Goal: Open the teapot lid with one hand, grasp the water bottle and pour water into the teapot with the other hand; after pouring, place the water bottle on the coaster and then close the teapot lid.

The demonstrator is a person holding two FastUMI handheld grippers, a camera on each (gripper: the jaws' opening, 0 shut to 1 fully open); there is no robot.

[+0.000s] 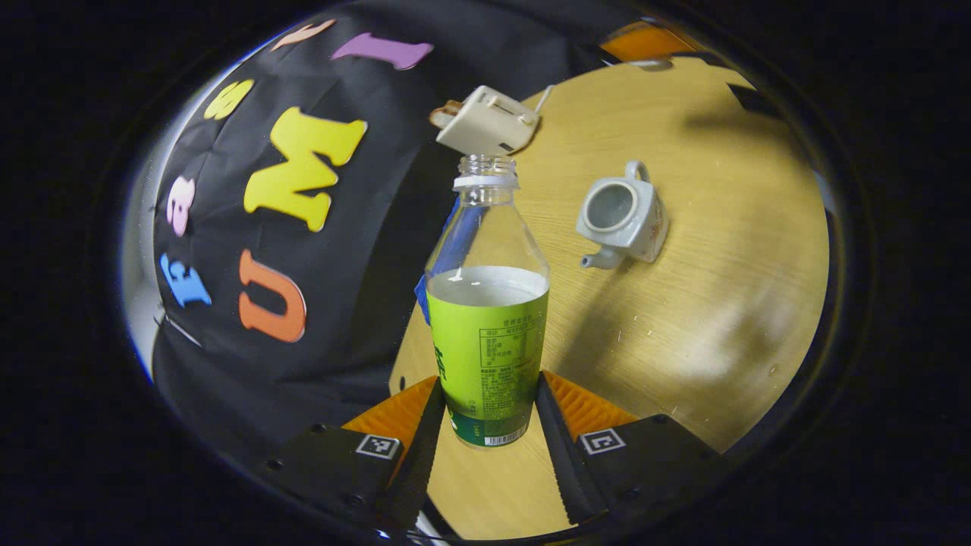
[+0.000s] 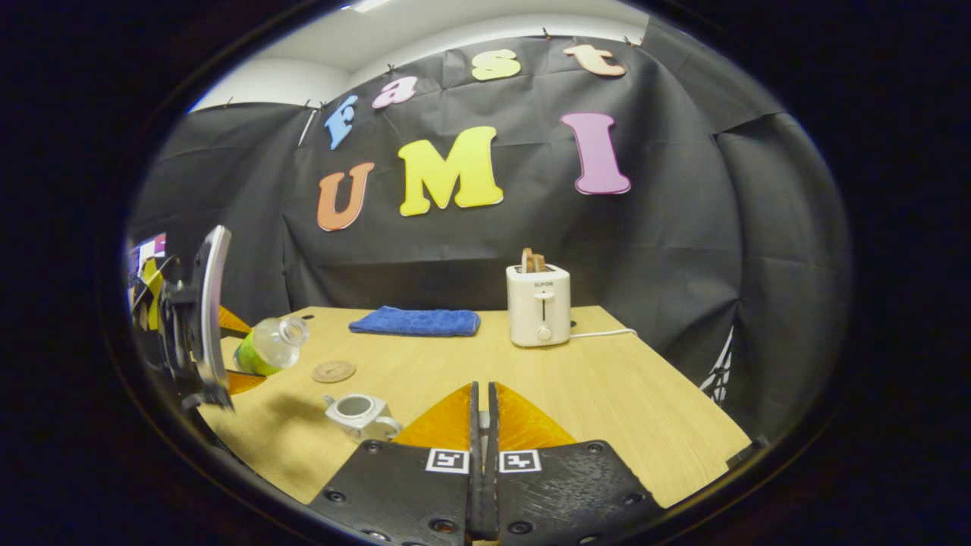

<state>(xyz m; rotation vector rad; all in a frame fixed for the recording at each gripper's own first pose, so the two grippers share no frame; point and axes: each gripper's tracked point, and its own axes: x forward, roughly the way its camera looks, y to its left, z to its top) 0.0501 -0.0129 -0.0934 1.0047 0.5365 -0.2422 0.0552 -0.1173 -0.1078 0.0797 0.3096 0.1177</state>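
My left gripper (image 1: 489,385) is shut on the water bottle (image 1: 487,303), gripping its green label low down. The bottle has no cap and is about half full. In the right gripper view the bottle (image 2: 270,346) hangs tilted above the table, mouth toward the teapot, held by the left gripper (image 2: 227,356) at the far left. The pale teapot (image 1: 620,220) stands on the wooden table (image 1: 728,250) with its top open and no lid on it. My right gripper (image 2: 479,394) is shut, a pale sliver of the lid (image 2: 479,417) between its fingers, right of the teapot (image 2: 358,414). The round coaster (image 2: 334,371) lies behind the teapot.
A white toaster (image 2: 538,305) with its cord stands at the table's back; it also sits beyond the bottle's mouth as toaster (image 1: 487,121). A folded blue towel (image 2: 416,321) lies at the back, left of the toaster. The black cloth wall closes the back and sides.
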